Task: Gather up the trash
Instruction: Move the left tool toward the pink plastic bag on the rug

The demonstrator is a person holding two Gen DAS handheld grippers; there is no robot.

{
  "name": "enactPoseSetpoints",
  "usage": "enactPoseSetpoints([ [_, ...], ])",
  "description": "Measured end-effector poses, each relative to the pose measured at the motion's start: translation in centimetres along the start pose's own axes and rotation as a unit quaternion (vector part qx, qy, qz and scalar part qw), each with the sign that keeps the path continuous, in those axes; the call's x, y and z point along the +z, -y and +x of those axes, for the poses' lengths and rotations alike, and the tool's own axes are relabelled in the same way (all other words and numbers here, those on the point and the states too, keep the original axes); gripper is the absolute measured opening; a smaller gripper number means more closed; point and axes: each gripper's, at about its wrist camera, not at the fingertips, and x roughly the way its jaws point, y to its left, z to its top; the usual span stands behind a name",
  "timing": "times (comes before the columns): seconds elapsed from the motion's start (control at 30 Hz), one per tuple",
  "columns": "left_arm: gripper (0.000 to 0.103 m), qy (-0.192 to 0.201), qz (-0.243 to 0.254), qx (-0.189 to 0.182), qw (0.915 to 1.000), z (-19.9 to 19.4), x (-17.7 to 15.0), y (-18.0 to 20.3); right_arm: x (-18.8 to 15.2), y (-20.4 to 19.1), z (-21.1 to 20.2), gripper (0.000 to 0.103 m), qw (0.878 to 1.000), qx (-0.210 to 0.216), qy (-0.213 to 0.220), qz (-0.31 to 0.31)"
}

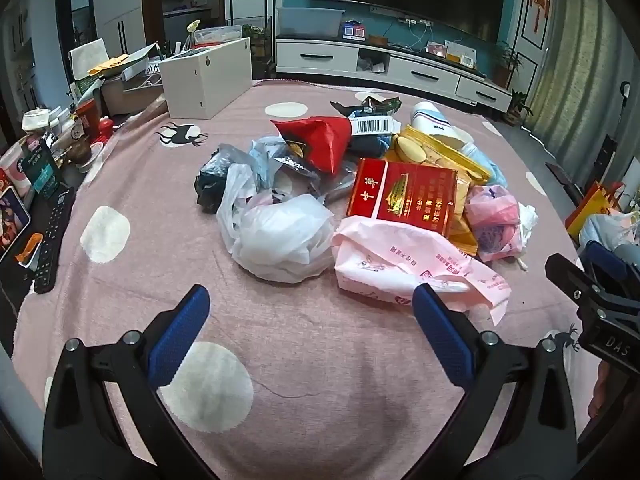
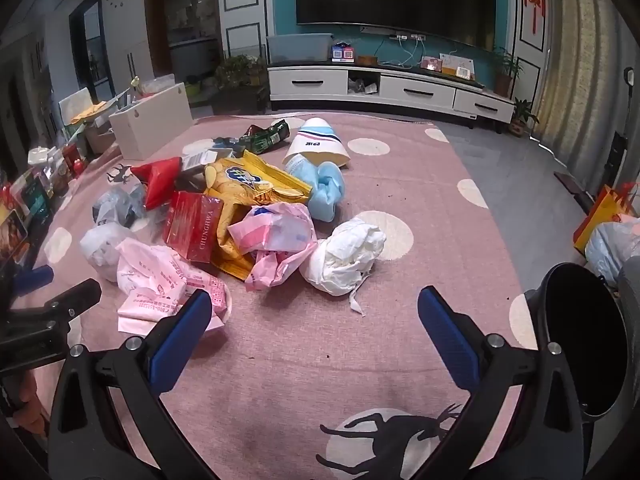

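Observation:
A pile of trash lies on the pink spotted cloth (image 1: 280, 344): a white plastic bag (image 1: 280, 236), a pink tissue wrapper (image 1: 404, 268), a red Chunghwa carton (image 1: 404, 196), a yellow chip bag (image 2: 248, 180), a red wrapper (image 1: 320, 140), a crumpled white tissue (image 2: 344, 256), a blue cloth (image 2: 328, 188) and a paper cup (image 2: 316, 144). My left gripper (image 1: 310, 300) is open and empty, just short of the white bag and pink wrapper. My right gripper (image 2: 316, 304) is open and empty, just short of the white tissue. A black bin (image 2: 580, 344) stands at the right.
A white box (image 1: 208, 76) stands at the cloth's far left. Clutter and a keyboard (image 1: 52, 232) line the left edge. A TV stand (image 2: 388, 88) is beyond the table. Bags (image 2: 608, 236) sit at the right, on the floor side.

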Motion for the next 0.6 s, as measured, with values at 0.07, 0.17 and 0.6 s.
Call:
enactPoseSetpoints([
  [0.07, 0.101, 0.002, 0.001, 0.0, 1.0, -0.1, 0.0, -0.1, -0.1, 0.1, 0.0, 0.101, 1.0, 0.001, 0.002, -0.003],
  [0.17, 0.101, -0.003, 0.011, 0.009, 0.9999, 0.4, -0.2, 1.2, -0.1, -0.6, -0.1, 0.101, 1.0, -0.014, 0.003, -0.014],
  [0.6, 0.101, 0.002, 0.001, -0.005, 1.0, -0.6, -0.2, 0.8, -0.1, -0.4, -0.2, 0.101, 1.0, 0.007, -0.005, -0.006],
])
